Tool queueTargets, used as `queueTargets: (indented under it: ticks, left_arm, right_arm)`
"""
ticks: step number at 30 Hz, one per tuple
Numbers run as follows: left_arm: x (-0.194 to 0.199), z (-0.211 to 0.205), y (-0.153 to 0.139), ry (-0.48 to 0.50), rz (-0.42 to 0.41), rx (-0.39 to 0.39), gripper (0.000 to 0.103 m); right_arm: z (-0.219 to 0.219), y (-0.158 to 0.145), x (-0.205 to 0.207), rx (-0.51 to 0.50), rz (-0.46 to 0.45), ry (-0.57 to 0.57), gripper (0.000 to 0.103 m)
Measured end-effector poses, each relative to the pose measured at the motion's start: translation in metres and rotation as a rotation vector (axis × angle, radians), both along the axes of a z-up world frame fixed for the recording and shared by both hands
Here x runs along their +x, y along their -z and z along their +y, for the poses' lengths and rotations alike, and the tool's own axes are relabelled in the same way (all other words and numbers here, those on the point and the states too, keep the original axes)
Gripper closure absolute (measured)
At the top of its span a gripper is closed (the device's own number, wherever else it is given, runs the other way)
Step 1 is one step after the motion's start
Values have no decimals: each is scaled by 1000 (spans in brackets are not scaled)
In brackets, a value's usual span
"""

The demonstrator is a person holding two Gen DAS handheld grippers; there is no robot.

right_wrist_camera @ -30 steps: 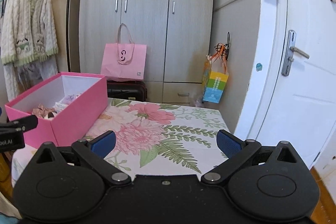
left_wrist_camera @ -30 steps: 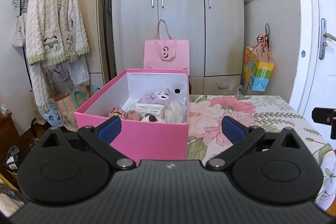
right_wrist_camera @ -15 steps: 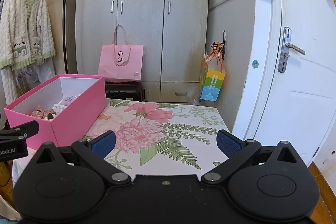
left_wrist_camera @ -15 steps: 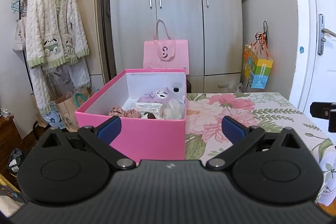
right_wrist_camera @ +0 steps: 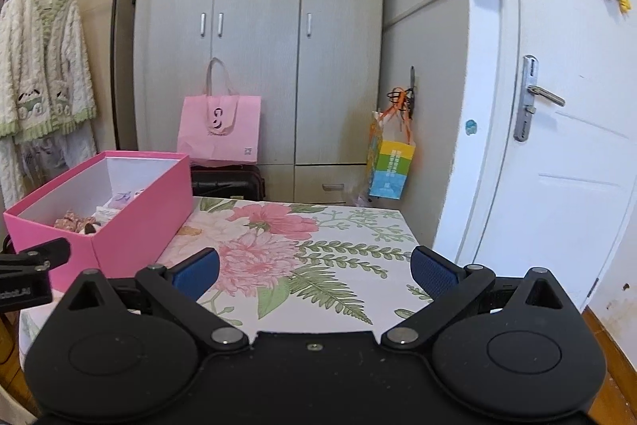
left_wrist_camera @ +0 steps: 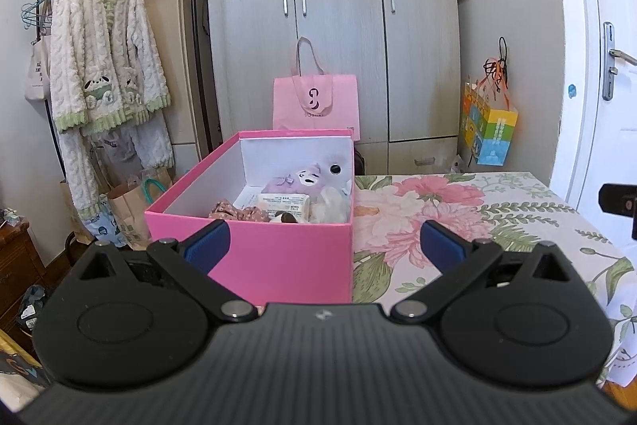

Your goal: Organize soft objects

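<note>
Gaping wide and empty, the left gripper hangs just before the pink box on the flowered table. Inside lie a purple plush toy, a scrunchie and a white packet. The right gripper, equally wide and empty, hangs over bare cloth beside the box.

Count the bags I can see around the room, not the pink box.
5, maybe more hidden: pink tote bag against the wardrobe, colourful gift bag hanging right, canvas tote on the rack, brown paper bag and blue-patterned bag on the floor below it.
</note>
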State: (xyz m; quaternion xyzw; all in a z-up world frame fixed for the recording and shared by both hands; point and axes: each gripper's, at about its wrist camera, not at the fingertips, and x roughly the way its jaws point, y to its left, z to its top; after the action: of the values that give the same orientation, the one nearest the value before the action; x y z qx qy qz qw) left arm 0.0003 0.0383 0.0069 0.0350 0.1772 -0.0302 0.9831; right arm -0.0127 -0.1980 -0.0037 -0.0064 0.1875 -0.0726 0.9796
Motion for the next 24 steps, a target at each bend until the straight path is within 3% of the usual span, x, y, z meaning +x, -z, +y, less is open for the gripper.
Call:
queueTargets:
  ticks: [24]
  left_arm:
    - [-3, -2, -1, -3, -21, 12, 0]
  right_arm:
    - [5, 4, 4, -2, 21, 18, 0]
